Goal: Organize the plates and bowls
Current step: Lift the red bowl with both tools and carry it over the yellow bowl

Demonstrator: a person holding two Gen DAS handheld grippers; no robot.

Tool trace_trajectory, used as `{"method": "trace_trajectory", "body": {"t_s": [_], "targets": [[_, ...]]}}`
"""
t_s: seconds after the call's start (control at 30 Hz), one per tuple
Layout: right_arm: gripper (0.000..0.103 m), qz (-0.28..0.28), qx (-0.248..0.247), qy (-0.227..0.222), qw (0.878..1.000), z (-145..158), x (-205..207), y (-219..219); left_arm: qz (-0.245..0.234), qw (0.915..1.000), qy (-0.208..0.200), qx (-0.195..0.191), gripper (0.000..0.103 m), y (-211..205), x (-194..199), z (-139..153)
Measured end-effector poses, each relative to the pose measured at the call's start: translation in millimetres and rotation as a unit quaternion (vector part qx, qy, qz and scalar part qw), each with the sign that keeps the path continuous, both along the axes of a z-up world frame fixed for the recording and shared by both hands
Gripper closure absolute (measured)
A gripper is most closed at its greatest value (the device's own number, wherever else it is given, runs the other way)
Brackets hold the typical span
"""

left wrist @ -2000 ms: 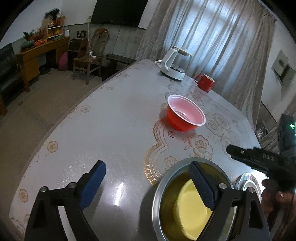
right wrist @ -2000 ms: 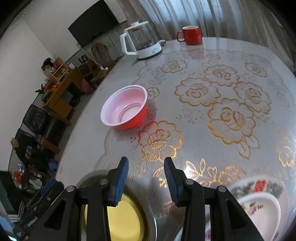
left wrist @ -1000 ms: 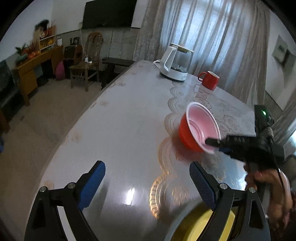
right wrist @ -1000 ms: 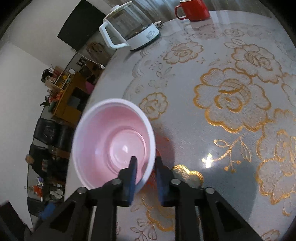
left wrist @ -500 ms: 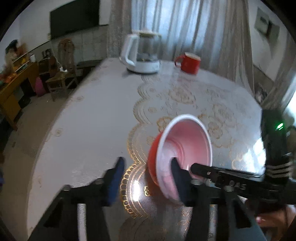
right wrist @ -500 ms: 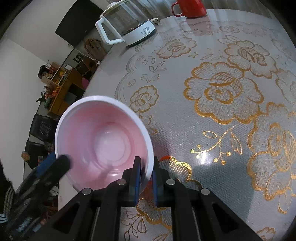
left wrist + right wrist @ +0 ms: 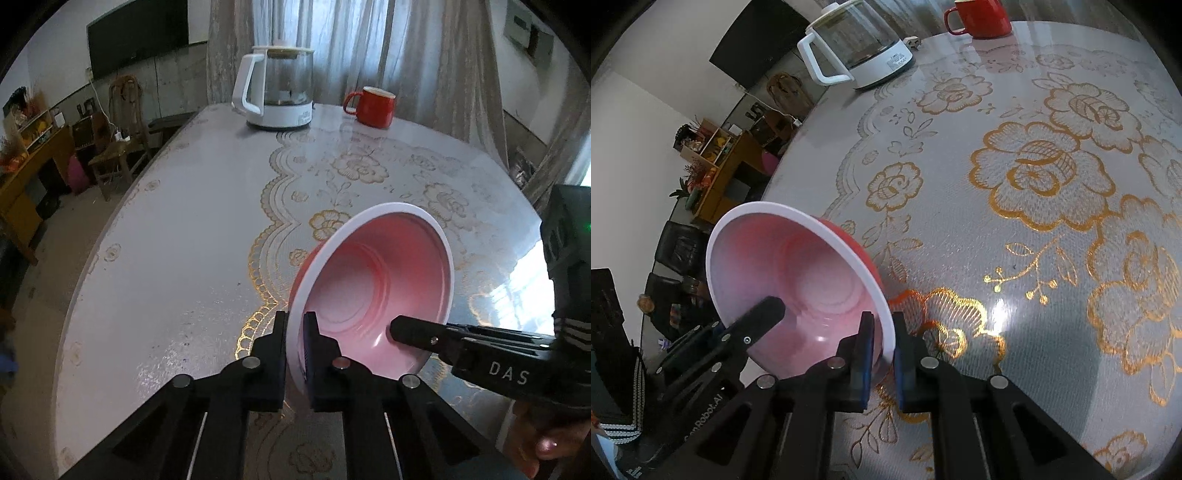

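We hold the red bowl [image 7: 373, 284] tilted above the desk [image 7: 192, 236]: left gripper [image 7: 294, 334] and right gripper [image 7: 882, 343] both pinch its rim. Release one before carrying, keep it level.

A tilted red plastic bowl with a white rim [image 7: 373, 291] hangs above the lace-patterned desk [image 7: 177, 236], its rim pinched between the left claw [image 7: 294, 339] on one side and the right claw [image 7: 882, 350] on the opposite side. Far behind it on the desk stands a white-handled glass kettle [image 7: 277, 96], with a red ceramic mug [image 7: 373, 107] to its right.
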State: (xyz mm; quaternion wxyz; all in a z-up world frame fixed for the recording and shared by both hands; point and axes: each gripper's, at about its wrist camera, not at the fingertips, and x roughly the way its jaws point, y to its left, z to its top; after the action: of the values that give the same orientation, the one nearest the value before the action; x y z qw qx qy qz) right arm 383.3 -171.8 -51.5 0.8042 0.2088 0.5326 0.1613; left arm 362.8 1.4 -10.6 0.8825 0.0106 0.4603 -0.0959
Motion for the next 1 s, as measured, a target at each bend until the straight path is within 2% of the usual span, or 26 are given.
{"method": "trace_trajectory", "body": {"t_s": [0.43, 0.63, 1.0], "targets": [[0.095, 0.006, 0.018, -0.034, 0.999, 41.1, -50.7, -3.4, -0.005, 0.9988, -0.049, -0.01, 0.095, 3.5, -61.9, 32.8], [0.095, 0.003, 0.034, -0.041, 0.999, 50.0, -79.5, -2.6, -0.006, 0.9978, -0.063, -0.02, 0.095, 7.8, -91.2, 42.5], [0.094, -0.005, 0.066, -0.051, 0.997, 58.1, -136.2, -5.5, -0.007, 0.9949, -0.081, -0.061, 0.095, 19.3, -155.0, 51.1]]}}
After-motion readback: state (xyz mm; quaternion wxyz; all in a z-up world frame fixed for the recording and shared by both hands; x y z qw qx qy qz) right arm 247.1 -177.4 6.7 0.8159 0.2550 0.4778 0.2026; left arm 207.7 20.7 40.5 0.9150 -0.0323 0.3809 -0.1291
